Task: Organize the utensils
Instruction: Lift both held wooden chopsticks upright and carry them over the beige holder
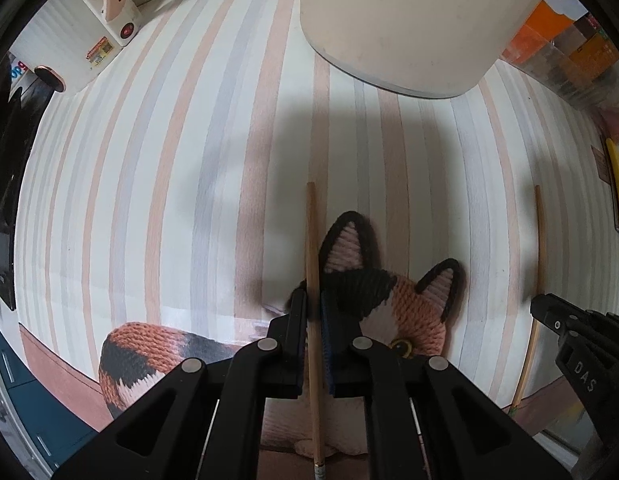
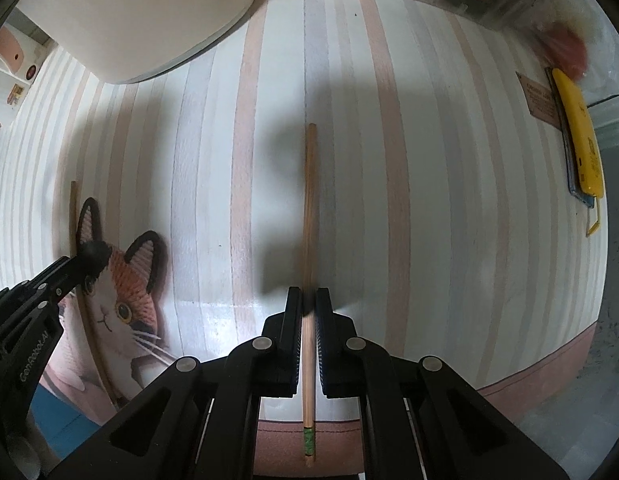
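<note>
On the striped desk [image 2: 429,200], each gripper is pinching one chopstick, left gripper [image 1: 314,308] and right gripper [image 2: 308,300], seemingly pairing them toward the white container [image 1: 409,20] at 12 o'clock.

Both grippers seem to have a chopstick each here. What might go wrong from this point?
Each chopstick is pinched along a thin line: the left gripper holds its chopstick near mid-length, so it may pivot or slip when lifted. The right gripper grips the other chopstick likewise. The white container stands close ahead; a long tip could strike its wall.
</note>
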Demonstrator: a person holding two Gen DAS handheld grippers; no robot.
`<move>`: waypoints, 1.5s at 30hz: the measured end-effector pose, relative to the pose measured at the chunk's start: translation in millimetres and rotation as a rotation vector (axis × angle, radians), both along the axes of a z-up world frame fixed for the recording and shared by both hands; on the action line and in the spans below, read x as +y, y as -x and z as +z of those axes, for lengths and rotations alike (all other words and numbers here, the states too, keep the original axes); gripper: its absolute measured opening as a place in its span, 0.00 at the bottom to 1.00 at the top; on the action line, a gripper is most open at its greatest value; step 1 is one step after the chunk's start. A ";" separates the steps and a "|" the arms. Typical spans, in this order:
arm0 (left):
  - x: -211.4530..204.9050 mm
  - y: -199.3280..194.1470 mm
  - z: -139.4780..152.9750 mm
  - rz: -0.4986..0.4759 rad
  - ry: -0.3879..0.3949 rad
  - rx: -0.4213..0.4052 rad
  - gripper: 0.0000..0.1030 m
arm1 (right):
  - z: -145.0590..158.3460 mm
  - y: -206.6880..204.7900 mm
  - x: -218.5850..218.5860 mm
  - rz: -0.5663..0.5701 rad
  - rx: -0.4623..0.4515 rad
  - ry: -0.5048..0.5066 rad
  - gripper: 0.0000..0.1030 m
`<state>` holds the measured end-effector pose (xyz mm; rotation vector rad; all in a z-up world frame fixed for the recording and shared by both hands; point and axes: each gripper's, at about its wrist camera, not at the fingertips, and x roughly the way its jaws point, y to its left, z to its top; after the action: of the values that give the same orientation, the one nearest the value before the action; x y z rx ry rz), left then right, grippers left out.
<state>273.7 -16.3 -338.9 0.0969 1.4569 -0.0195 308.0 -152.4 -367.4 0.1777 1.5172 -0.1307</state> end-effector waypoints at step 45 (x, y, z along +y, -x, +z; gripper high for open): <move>-44.6 -11.4 312.9 -0.113 0.365 -0.620 0.04 | 283.2 -19.1 -96.6 -0.123 -0.672 -0.143 0.06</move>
<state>285.1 -60.9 -26.0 -0.1076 0.8099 -0.3203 327.2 -249.0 -84.2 0.3878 0.8445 -0.0503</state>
